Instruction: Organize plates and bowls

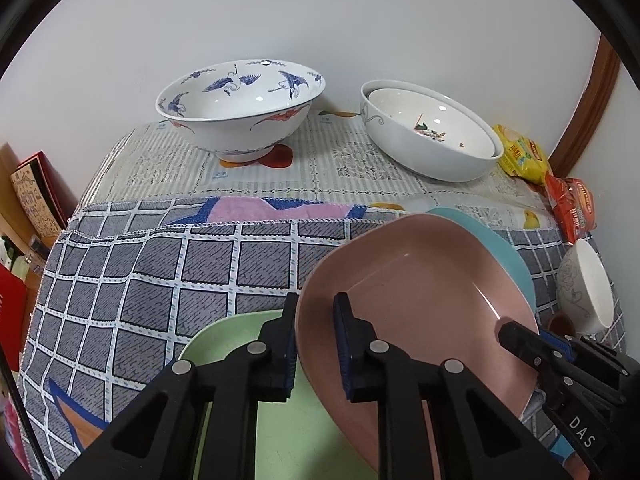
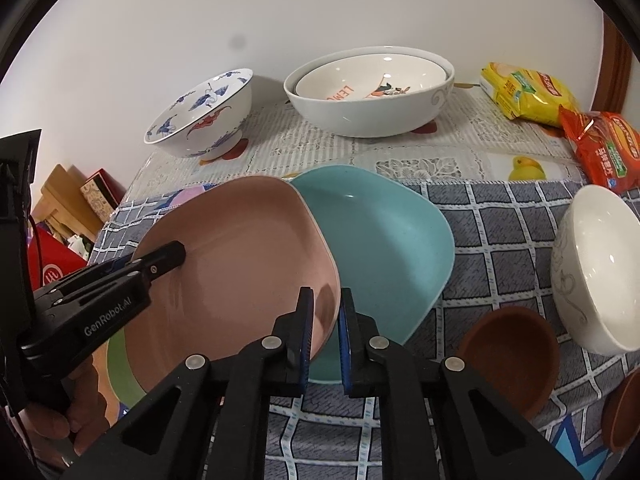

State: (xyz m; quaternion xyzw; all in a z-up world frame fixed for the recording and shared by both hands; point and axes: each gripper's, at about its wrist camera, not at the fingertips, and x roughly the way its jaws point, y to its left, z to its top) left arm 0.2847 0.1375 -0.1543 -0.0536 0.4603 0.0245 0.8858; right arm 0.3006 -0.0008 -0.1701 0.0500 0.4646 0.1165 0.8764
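Covering the table (image 2: 472, 136), a checked cloth (image 1: 160, 264) meets white wall (image 1: 320, 12).

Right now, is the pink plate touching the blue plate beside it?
Cannot tell. In the right wrist view the pink plate overlaps the blue plate, hiding any contact or gap.

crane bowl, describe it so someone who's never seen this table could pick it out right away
Start at the white wall behind the table and look at its back left corner, past the grey checked cloth. The crane bowl stands there alone on a small foot. Unlike the plain white nested bowls to its right, it has blue cranes painted inside and red motifs outside.
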